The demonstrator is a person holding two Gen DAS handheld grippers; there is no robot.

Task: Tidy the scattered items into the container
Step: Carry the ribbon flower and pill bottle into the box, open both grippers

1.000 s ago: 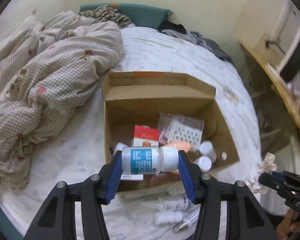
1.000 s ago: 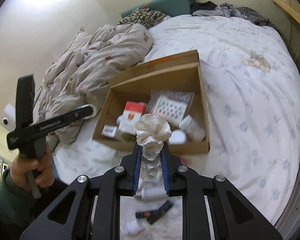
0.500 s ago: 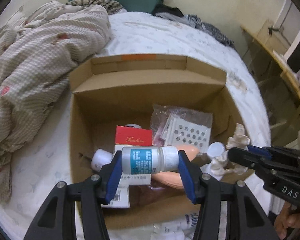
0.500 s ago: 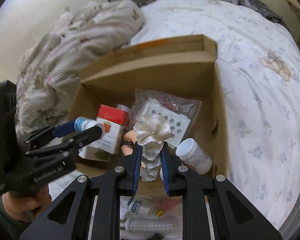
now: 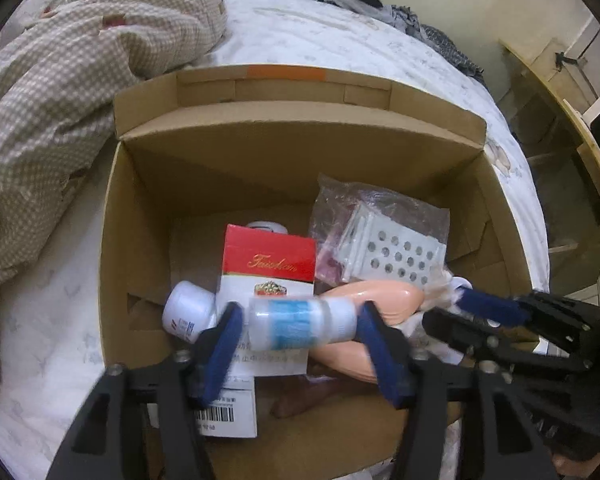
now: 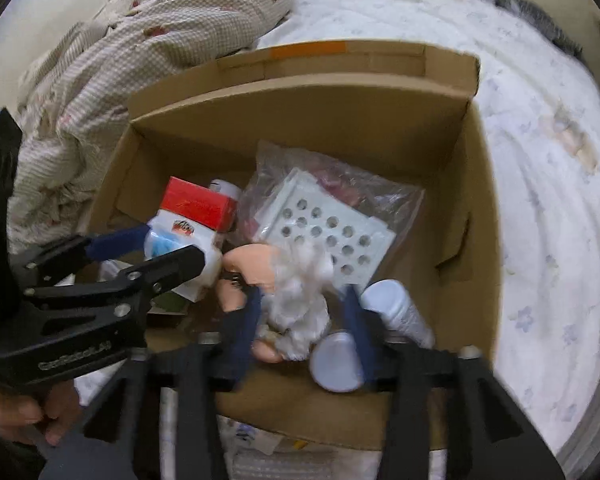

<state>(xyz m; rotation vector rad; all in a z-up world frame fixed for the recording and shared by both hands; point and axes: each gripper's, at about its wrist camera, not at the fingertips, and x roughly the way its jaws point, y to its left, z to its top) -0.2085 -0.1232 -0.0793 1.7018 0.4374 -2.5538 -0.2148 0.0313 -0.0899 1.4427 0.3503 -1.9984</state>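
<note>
An open cardboard box (image 5: 300, 128) (image 6: 300, 92) lies on the bed, and both grippers hang over its near half. My left gripper (image 5: 300, 314) has its jaws opening. The white bottle with a blue label (image 5: 300, 328) sits tilted and blurred between the pads, slipping free. My right gripper (image 6: 302, 296) also has its jaws opening. A white frilly scrunchie (image 6: 300, 300) drops loose between its blue pads. The right gripper (image 5: 448, 306) shows at the right edge of the left wrist view, and the left gripper (image 6: 168, 246) at the left of the right wrist view.
Inside the box lie a red-and-white carton (image 5: 270, 268), a bagged white perforated plate (image 5: 388, 248), a peach-coloured item (image 5: 372, 300) and white bottles (image 5: 188, 312) (image 6: 396, 308). A checked quilt (image 5: 60, 60) bunches at the left. Small items (image 6: 260, 440) lie on the sheet before the box.
Both grippers have sunk lower over the box's near half. Both pairs of jaws have spread, and the bottle and the scrunchie have come loose from the pads.
</note>
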